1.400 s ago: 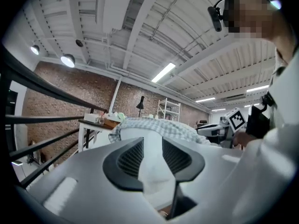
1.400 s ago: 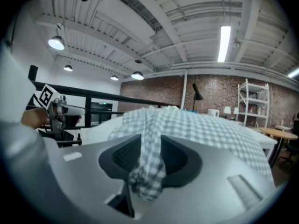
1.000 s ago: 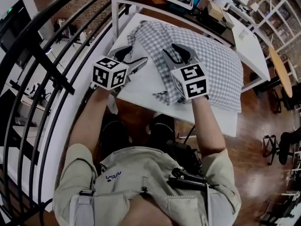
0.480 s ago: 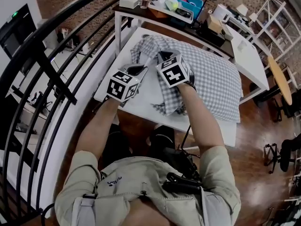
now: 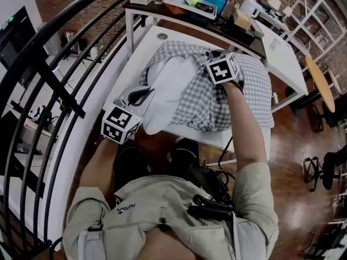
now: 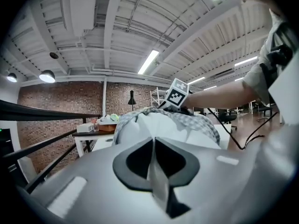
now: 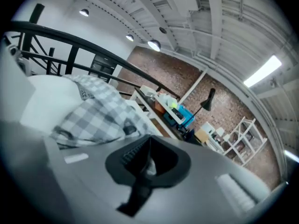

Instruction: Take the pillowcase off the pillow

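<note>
The person wears a light tan shirt (image 5: 162,213) with short sleeves, a small logo (image 5: 126,206) on the chest, and a black gadget (image 5: 212,205) with a cable

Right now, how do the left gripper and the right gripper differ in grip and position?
The left gripper has just been closing on the white pillow; the right gripper is shut on the checked pillowcase. The left gripper sits close to the person, at the pillow's bare end; the right gripper is reached out over the bunched pillowcase at the far end. Shared: both pinch cloth, closed tight.
</note>
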The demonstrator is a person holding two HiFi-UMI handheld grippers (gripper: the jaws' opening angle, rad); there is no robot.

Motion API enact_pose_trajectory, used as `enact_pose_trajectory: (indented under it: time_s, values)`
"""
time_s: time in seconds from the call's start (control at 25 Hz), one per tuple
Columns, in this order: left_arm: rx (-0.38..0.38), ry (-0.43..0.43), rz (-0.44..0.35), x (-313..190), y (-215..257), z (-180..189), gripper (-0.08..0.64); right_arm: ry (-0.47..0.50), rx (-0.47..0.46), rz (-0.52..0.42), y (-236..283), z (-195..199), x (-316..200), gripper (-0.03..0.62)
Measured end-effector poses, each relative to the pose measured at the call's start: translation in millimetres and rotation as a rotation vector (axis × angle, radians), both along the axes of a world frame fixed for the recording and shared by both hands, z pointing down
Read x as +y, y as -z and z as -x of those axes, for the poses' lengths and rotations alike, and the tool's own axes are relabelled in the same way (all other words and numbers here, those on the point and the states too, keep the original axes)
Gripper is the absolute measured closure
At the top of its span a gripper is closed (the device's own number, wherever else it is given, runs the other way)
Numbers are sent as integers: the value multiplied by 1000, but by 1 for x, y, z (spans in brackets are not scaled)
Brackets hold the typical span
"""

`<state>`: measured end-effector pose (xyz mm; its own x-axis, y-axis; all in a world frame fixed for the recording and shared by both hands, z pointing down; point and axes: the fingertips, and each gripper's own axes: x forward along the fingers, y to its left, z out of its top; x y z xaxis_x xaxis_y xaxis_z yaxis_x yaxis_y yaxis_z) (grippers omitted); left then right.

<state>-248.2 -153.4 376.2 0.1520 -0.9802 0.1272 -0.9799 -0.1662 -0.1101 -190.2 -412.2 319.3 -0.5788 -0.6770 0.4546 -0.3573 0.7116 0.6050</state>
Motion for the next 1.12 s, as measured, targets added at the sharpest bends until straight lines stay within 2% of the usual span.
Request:
enact_pose_trajectory:
  time_s: [0.12,0.24,0.28,0.36,0.44,0.56,0.6,0.68,0.76,0.84,0.88,0.92,1.0,1.08,1.12]
  values:
    - [22,-1,29,-2,-11,-5,535,55,14,-5,-18,0,10,586]
    - [33,18,0,-3,3,-1,484,99,2,-10,-11,3,17,583]
    - [40,30,-26,-2,12,2,460,115,-21,13,-7,3,19,576]
    - [72,62,-88,-2,32,13,459,167,-93,79,4,7,31,500]
    - [98,109,-116,-10,48,31,459,251,-172,131,24,19,51,471]
    - [106,203,-55,-38,50,64,459,374,-261,153,57,45,83,468]
    - [116,214,-20,-49,46,71,459,409,-278,151,67,54,91,468]
    - [155,178,62,-71,33,74,457,458,-291,143,83,74,102,468]
    - [191,129,140,-89,19,70,362,492,-265,150,88,97,107,461]
    - [213,134,181,-100,7,72,247,520,-200,187,81,121,109,440]
    - [231,142,189,-103,3,73,211,532,-155,207,73,132,109,426]
    - [253,142,196,-104,0,74,206,535,-104,216,63,142,107,403]
    - [288,118,199,-104,-2,69,235,511,13,209,39,158,97,390]
    - [269,83,188,-101,-1,59,351,480,138,213,10,166,88,390]
    - [234,75,177,-98,0,54,426,479,193,229,-5,168,87,390]
